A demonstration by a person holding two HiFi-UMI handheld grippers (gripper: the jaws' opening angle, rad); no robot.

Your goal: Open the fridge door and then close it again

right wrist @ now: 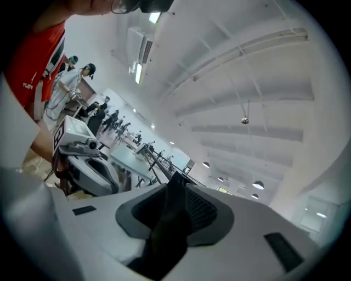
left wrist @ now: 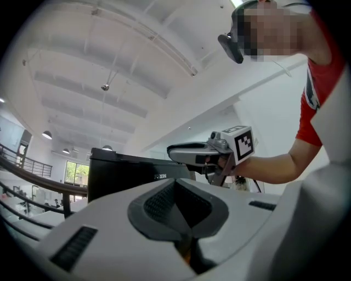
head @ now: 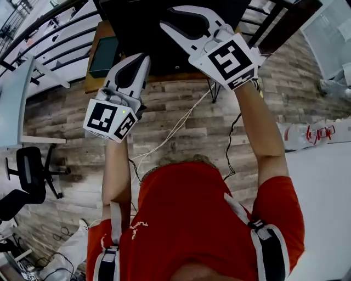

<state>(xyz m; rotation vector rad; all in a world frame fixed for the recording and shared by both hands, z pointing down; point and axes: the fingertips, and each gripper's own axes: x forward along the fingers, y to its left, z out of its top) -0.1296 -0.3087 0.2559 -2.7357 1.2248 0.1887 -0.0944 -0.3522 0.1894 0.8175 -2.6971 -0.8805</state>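
In the head view the black fridge (head: 137, 27) stands at the top of the frame, seen from above. My left gripper (head: 141, 59) is raised in front of its lower left side, and my right gripper (head: 169, 16) reaches over its top. The left gripper view shows my left gripper (left wrist: 184, 206) with its pads together and empty, the fridge (left wrist: 120, 175) ahead and the right gripper (left wrist: 175, 153) at the fridge's upper right. In the right gripper view my right gripper (right wrist: 173, 211) stands parted, with a dark edge of the fridge (right wrist: 174, 189) in the gap. Whether the pads touch it is unclear.
The fridge rests on a low wooden stand (head: 94, 83) beside a dark green box (head: 103, 55). White and black cables (head: 175, 126) run over the plank floor. An office chair (head: 30, 175) stands at the left, a white tabletop (head: 318, 186) at the right. Black railings (head: 49, 33) cross the upper left.
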